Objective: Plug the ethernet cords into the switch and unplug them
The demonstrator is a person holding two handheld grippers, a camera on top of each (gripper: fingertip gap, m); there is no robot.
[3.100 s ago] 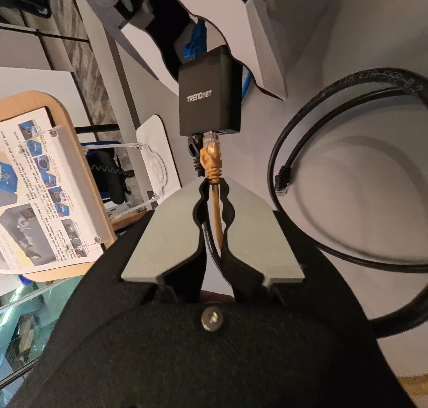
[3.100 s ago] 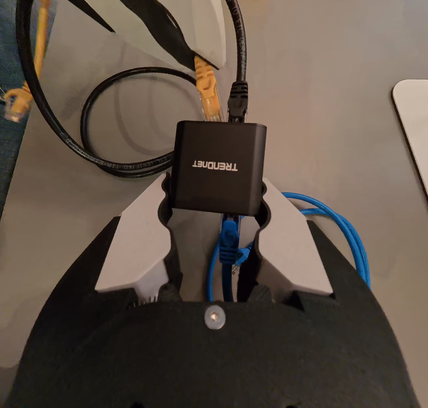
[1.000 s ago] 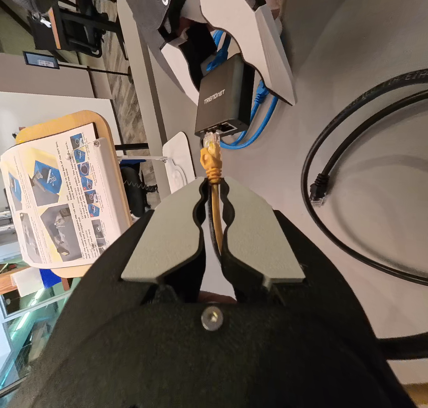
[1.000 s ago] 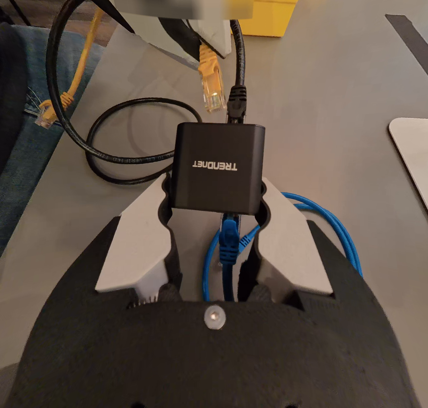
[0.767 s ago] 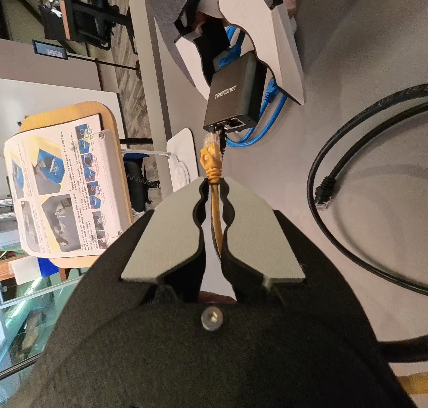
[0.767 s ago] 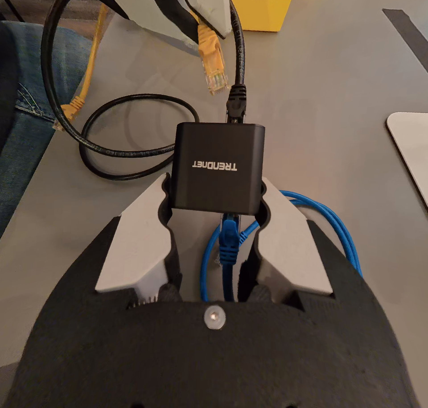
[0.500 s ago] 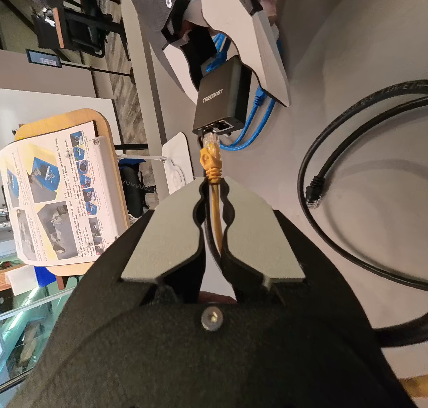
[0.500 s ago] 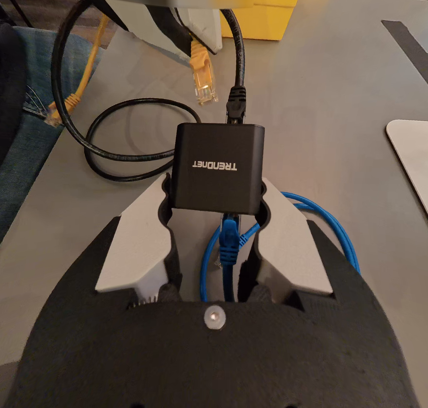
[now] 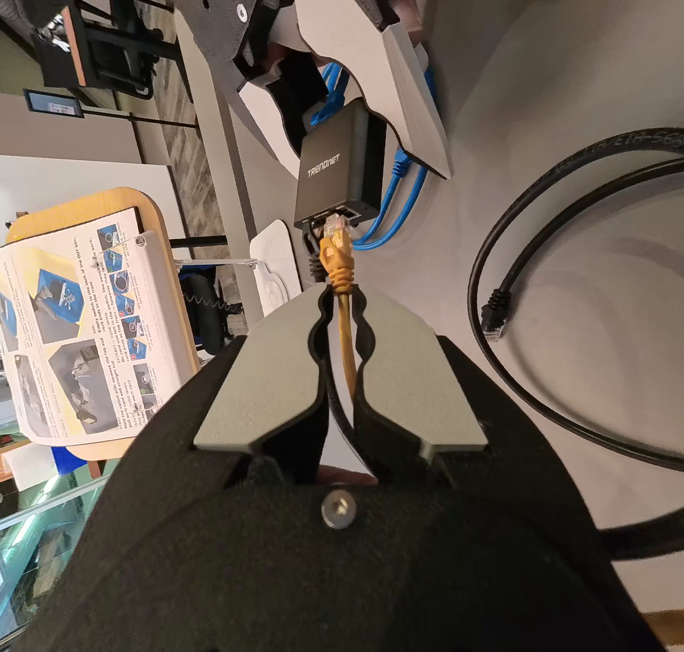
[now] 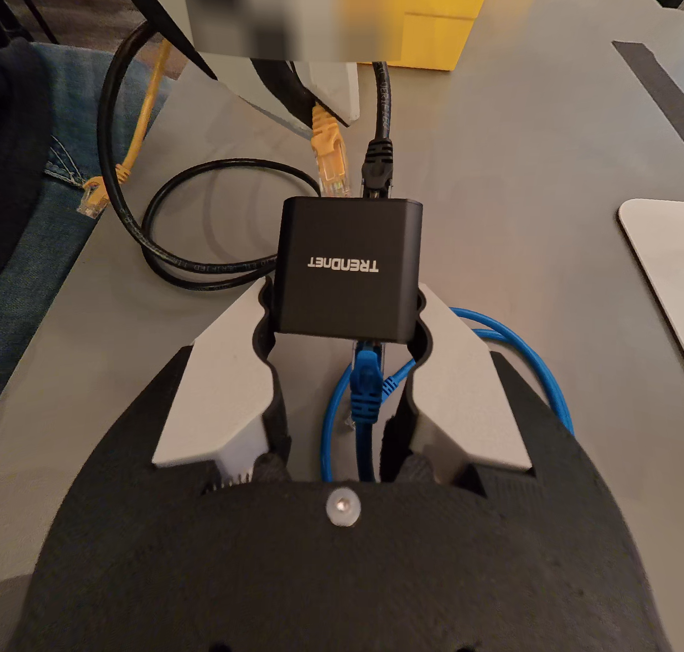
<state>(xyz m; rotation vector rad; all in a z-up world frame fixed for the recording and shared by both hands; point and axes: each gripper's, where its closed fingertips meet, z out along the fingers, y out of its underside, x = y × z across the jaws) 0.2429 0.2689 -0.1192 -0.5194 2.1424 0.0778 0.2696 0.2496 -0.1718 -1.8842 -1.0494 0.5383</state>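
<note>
My right gripper [image 10: 346, 295] is shut on the black switch [image 10: 348, 249] and holds it by its sides over the grey table [image 10: 518, 175]. A blue cord [image 10: 366, 378] is plugged into the switch's near side and a black cord [image 10: 377, 164] into its far side. My left gripper [image 9: 340, 290] is shut on the yellow cord [image 9: 346, 338] just behind its plug [image 9: 335, 256]. The plug's clear tip is at the switch's [image 9: 333, 178] port face, beside the black plug. I cannot tell whether it is inside a port.
The black cord's free end [image 9: 494, 315] lies on the table inside its loop. The yellow cord's other end [image 10: 92, 197] hangs over the left table edge by a person's jeans. A yellow box [image 10: 436, 23] stands behind. A white pad [image 10: 659, 256] lies at right. An instruction sheet [image 9: 74, 330] stands beyond the table. Across from one pair of fingers to the other is roughly 7 cm.
A second ago the yellow plug hung a short way in front of the switch. It has moved forward and its tip now meets the port face. The right gripper still holds the switch.
</note>
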